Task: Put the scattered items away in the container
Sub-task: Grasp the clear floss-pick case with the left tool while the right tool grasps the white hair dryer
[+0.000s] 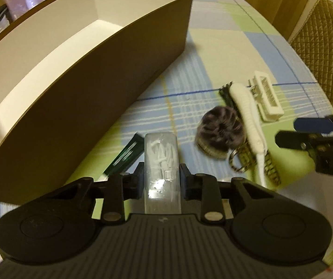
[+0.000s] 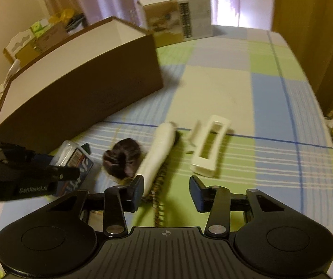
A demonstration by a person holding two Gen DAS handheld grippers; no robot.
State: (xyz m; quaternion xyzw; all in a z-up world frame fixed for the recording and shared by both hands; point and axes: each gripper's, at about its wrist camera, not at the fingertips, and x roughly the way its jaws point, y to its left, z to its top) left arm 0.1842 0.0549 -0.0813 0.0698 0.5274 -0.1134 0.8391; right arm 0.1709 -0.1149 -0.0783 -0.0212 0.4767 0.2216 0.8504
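Pinching a clear case (image 1: 161, 162), the left gripper (image 1: 161, 176) hovered beside the box (image 1: 92, 97); the right gripper (image 2: 166, 193) stood spread above a brush (image 2: 159, 148).

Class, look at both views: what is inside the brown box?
The brown box shows only bare white walls and floor; nothing lies inside. Its near wall hides the floor strip closest to the left gripper.
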